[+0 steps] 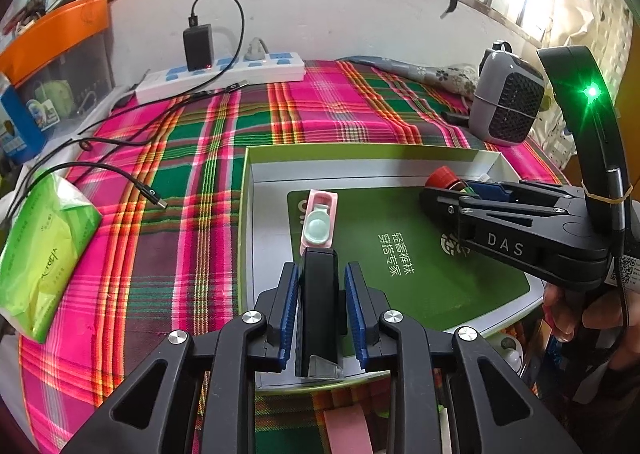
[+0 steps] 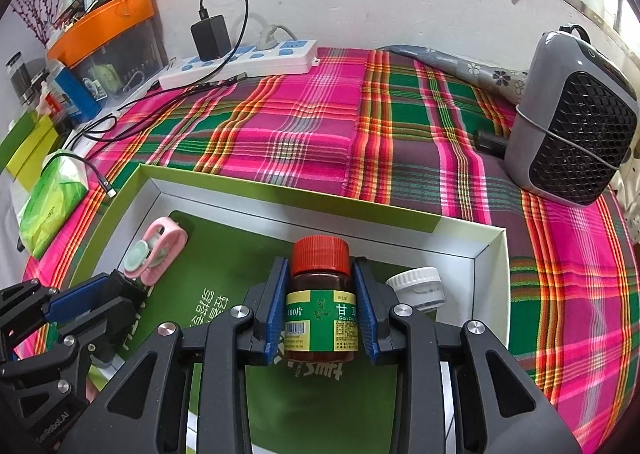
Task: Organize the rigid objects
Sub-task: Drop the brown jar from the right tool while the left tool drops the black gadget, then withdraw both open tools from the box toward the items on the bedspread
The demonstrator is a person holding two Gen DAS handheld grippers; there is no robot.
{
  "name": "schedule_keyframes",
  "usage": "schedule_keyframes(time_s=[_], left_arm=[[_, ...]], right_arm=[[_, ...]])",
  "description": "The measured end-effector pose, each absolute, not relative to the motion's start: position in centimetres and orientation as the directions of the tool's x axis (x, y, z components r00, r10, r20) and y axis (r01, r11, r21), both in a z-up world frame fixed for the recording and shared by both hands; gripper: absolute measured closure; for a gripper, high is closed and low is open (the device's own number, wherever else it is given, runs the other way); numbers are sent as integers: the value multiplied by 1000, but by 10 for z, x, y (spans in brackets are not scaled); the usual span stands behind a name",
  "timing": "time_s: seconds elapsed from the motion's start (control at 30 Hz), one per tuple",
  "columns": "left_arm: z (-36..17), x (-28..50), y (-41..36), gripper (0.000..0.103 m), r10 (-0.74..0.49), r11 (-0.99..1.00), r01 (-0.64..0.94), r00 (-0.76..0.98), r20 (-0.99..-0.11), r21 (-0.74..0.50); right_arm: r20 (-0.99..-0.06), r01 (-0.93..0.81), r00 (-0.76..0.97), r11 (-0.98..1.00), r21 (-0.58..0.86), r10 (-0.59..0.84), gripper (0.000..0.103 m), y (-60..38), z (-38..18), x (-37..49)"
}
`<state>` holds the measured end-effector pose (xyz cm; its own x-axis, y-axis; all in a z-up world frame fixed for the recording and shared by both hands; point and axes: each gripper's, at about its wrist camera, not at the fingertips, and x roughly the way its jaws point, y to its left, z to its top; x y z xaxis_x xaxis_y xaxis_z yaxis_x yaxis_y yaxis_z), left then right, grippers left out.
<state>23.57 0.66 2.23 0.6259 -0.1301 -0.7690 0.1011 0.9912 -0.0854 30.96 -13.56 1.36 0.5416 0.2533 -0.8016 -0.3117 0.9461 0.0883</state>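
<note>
An open green-and-white box (image 1: 360,152) (image 2: 280,210) lies on the plaid cloth. Inside it lie a pink holder with a mint cap (image 1: 320,224) (image 2: 156,250) and a white-capped jar (image 2: 418,286) in the far right corner. My left gripper (image 1: 322,268) (image 2: 116,290) is low over the box's near left part, its blue pads closed against a black block (image 1: 318,314) whose far end nearly touches the pink holder. My right gripper (image 2: 320,262) (image 1: 430,194) is shut on a brown medicine bottle with a red cap (image 2: 322,294) (image 1: 444,176), over the box's right side beside the jar.
A white power strip (image 1: 224,76) with a black charger and loose cables (image 1: 120,174) runs along the back wall. A grey heater (image 2: 572,122) stands at the right, and a green tissue pack (image 1: 44,246) lies at the left. An orange-lidded bin (image 1: 52,34) sits back left.
</note>
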Motion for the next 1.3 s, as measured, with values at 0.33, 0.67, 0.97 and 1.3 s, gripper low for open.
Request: schedule_keyframes(time_s=[0.33, 0.67, 0.97, 1.3], left_arm=[[21, 236, 4, 77, -130, 991, 106, 618, -776, -82], [31, 229, 6, 66, -143, 990, 103, 640, -755, -100], [42, 212, 7, 66, -142, 990, 99, 656, -741, -102], [52, 188, 14, 66, -151, 988, 88, 670, -727, -124]], right_arm=[[-797, -305, 542, 946, 109, 266, 53, -138, 14, 308], [-773, -302, 567, 945, 126, 284, 52, -144, 21, 299], [-754, -292, 589, 947, 138, 291, 52, -150, 32, 281], [-730, -259, 617, 952, 163, 293, 52, -164, 44, 254]])
